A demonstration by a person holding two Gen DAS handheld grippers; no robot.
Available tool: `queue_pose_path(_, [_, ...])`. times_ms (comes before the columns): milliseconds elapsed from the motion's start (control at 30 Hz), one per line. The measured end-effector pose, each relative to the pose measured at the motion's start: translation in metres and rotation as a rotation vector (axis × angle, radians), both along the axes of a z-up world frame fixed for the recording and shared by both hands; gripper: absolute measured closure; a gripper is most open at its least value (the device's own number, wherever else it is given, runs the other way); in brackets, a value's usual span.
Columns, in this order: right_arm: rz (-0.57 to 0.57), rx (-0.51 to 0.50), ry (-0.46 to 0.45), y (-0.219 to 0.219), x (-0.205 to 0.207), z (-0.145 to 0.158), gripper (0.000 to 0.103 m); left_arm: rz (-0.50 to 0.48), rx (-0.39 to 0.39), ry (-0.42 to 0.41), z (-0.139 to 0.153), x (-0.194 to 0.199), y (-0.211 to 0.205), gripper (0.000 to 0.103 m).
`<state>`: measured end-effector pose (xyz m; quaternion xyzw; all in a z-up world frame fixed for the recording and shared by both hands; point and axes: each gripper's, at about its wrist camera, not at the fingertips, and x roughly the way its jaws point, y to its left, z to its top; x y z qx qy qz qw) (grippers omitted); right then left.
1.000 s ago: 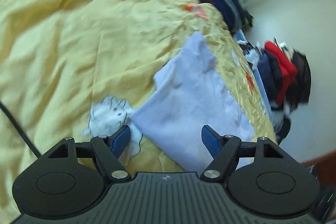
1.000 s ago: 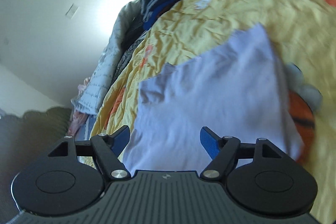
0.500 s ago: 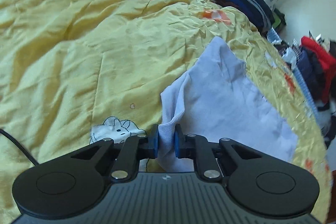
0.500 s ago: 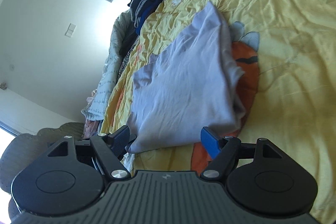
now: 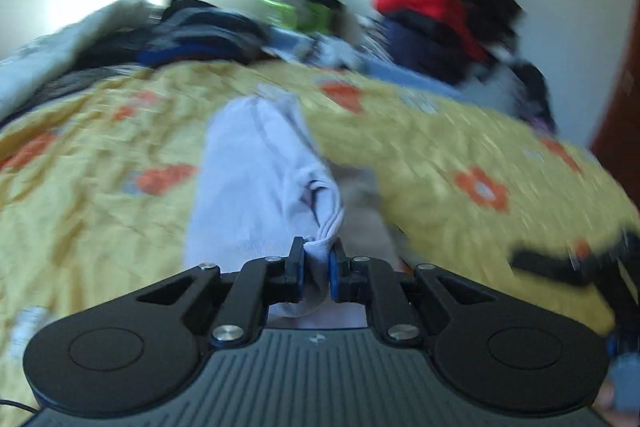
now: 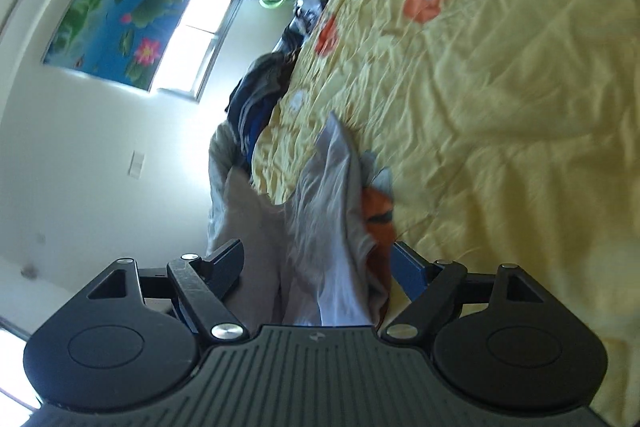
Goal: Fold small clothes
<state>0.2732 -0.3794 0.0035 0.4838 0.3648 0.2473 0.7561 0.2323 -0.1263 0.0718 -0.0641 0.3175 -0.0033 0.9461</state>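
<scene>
A pale lilac small garment (image 5: pixel 248 179) lies on the yellow flowered bedspread (image 5: pixel 92 211), one edge lifted and rolled over itself. My left gripper (image 5: pixel 316 259) is shut on that lifted hem, with the cloth bunched between the blue pads. In the right wrist view the same garment (image 6: pixel 332 227) runs as a raised fold straight toward the camera. My right gripper (image 6: pixel 316 263) is open around its near end, the fingers (image 6: pixel 408 267) wide apart and not pressing on the cloth. The left wrist view is blurred by motion.
Piles of dark, blue and red clothes (image 5: pixel 432 27) line the far side of the bed, with a green item (image 5: pixel 288 11) among them. A dark blurred shape (image 5: pixel 560 267) sits low at the right. A window (image 6: pixel 200 39) and flower picture (image 6: pixel 116 15) hang on the wall.
My left gripper closed on the garment's edge, lifted it and swept it across, folding the cloth over. My right gripper came down to the garment's near end, and its view has rolled.
</scene>
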Motion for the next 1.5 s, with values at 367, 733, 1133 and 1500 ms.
queue_pose_path(367, [0.02, 0.017, 0.043, 0.001, 0.013, -0.014, 0.024, -0.254, 0.047, 0.061, -0.037, -0.004, -0.026, 0.074])
queue_pose_path(733, [0.26, 0.078, 0.035, 0.081, 0.122, 0.036, 0.016, -0.343, 0.23, -0.178, -0.007, -0.031, 0.006, 0.029])
queue_pose_path(1133, [0.204, -0.013, 0.27, 0.109, 0.186, -0.022, 0.047, -0.436, 0.087, -0.035, -0.062, -0.02, 0.0, 0.023])
queue_pose_path(1500, [0.487, -0.009, 0.177, 0.105, 0.074, 0.021, 0.013, -0.465, 0.241, -0.061, -0.054, -0.033, 0.007, 0.022])
